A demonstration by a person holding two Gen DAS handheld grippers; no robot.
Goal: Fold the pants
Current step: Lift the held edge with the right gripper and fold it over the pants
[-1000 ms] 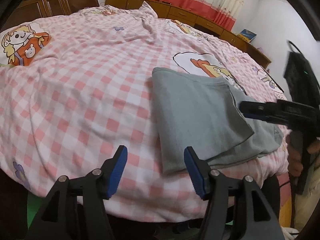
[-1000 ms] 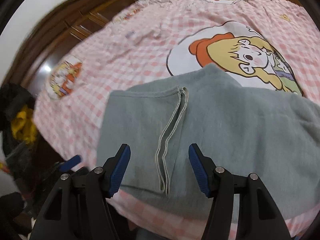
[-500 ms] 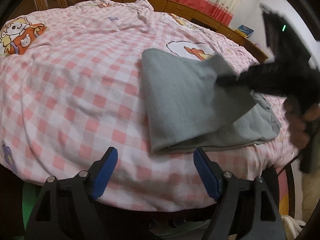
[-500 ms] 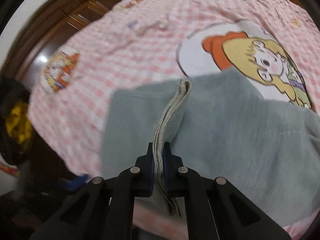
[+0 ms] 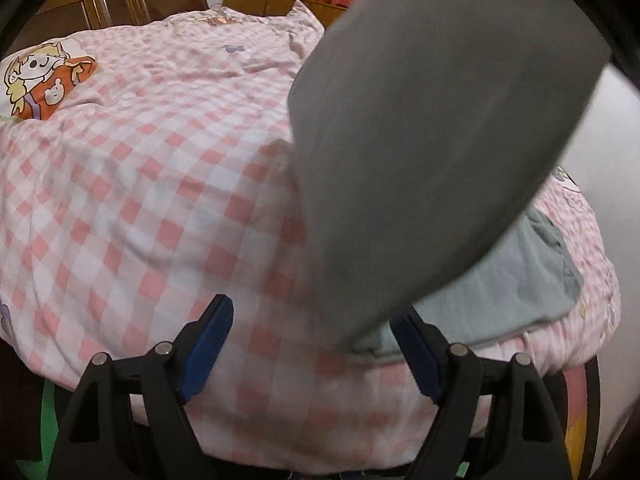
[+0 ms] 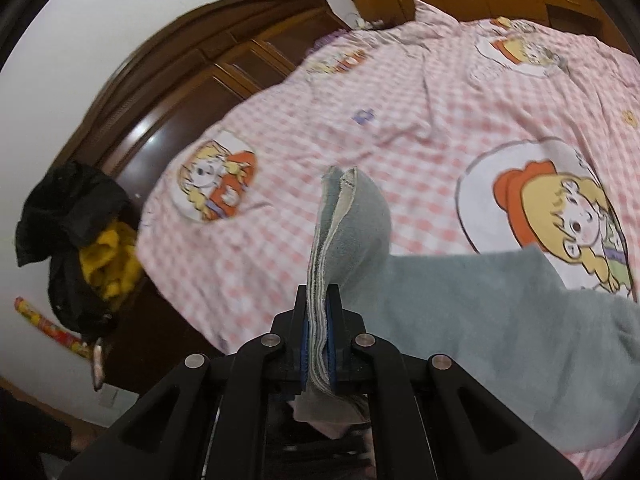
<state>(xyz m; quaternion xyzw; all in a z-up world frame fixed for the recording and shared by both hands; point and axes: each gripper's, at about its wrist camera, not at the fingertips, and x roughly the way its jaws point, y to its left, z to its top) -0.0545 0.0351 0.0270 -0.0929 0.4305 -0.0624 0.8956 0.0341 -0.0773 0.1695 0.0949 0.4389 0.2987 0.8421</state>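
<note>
Your right claw (image 6: 318,344) is clamped tight on the stacked hem edges of the pants (image 6: 480,320), all layers pinched together between the blue pads so they lift as one and don't slide apart. The gripped edge stands up off the bed (image 6: 420,120) while the rest of the grey fabric trails down to the right and rests on the pink checked cover. Judging by that, you're mid-fold, carrying this end over toward the other end.

Your left claw (image 5: 310,354) is wide open, holding nothing, low at the near edge of the bed (image 5: 140,200). In the left wrist view the raised pants (image 5: 420,140) hang as a big grey flap, close to the lens and blurred. The lower layer lies flat on the cover to the right, near the bed's edge. The near corner of the pants sits just by your left claw's right finger (image 5: 416,356); can't tell if they touch. Looks parked there to pin or catch that corner so the bottom layer doesn't drag along.

Risk: the lower layer sits close to the bed edge, so a hard pull could slide it off.
</note>
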